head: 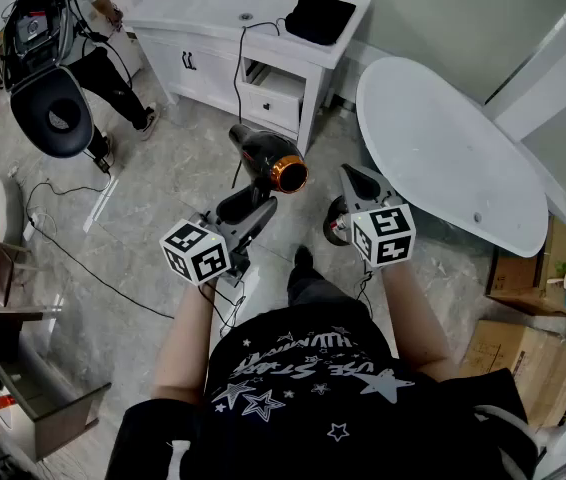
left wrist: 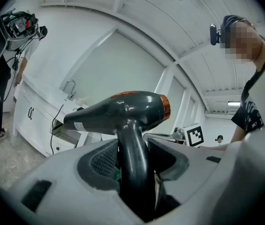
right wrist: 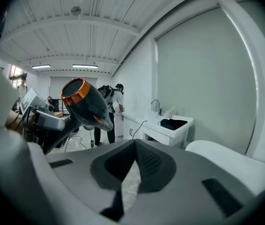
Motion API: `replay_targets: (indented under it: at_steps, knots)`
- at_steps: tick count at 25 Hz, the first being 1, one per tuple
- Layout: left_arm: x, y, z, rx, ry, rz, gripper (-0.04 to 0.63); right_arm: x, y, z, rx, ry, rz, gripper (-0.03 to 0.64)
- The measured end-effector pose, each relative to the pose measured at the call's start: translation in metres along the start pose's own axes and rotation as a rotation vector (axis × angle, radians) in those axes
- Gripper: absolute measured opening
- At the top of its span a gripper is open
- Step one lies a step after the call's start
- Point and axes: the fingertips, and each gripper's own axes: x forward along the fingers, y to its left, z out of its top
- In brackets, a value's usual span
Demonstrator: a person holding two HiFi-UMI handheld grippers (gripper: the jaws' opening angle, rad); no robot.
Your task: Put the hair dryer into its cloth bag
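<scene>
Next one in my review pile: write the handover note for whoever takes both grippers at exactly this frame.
Left gripper: shut on the handle of the hair dryer, which is held in the air with its nozzle toward the vanity.
Right gripper: shut, empty, beside the dryer.
Black cloth, probably the bag: lying on the vanity top, away from both grippers.
Cord: runs from the dryer up onto the vanity.
Done: dryer is in hand.
Left: fetch the bag, open it and slide the dryer in, minding the cord.
</scene>
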Motion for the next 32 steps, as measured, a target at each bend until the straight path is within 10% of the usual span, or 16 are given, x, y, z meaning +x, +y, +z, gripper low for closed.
replay_targets:
  at_steps: [32]
  knots:
    - [0.009, 0.058, 0.023, -0.052, 0.008, -0.041, 0.207, 0.055, -0.006, -0.001, 0.020, -0.017, -0.021, 0.006]
